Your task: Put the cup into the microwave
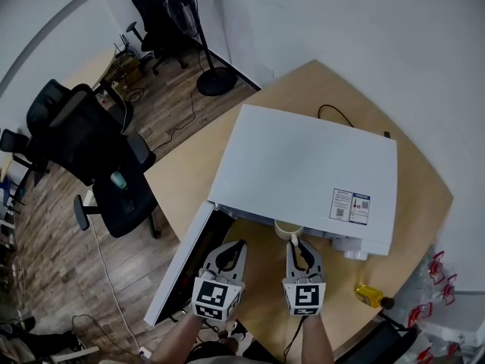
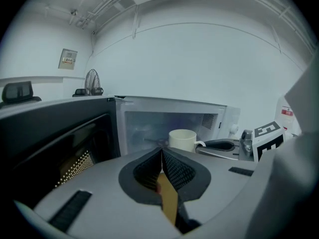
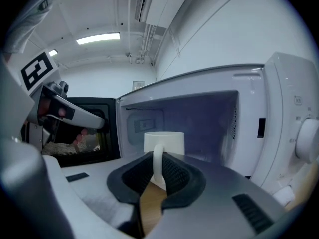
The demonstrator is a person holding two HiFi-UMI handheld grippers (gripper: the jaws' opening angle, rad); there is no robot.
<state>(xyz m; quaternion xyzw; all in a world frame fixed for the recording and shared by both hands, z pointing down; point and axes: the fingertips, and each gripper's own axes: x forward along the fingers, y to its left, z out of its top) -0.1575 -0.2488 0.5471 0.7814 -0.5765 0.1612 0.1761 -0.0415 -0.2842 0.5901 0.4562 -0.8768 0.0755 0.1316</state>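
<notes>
**Head view report: cup held at the mouth of the open microwave**

Head view shows a white, box-shaped microwave [image 1: 303, 165] with a smooth matt top and a small printed label [image 1: 351, 205] near its front right corner. It stands on a pale wooden table [image 1: 420, 218] with a curved edge. The door [image 1: 178, 270] hangs open to the left, white outside and dark inside. The cup [image 1: 288, 230], a plain cream cylinder with a loop handle, is at the front edge of the cavity, partly under the top panel.

In the right gripper view, the right gripper [image 3: 158, 167] has its ribbed black fingers closed on the cup's handle. The cup body stands upright just beyond the fingertips, before the pale cavity wall. Whether its base rests on the cavity floor cannot be told.

In the left gripper view, the left gripper [image 2: 162, 152] has its fingers pressed together with nothing between them. It sits beside the right one, in front of the open door.

A yellow bottle [image 1: 370, 294] lies on the table to the right. A black cable [image 1: 333, 112] runs behind the microwave. Black office chairs [image 1: 91, 139] and a standing fan [image 1: 193, 29] occupy a wood-plank floor [image 1: 61, 249]. The walls are white.
</notes>
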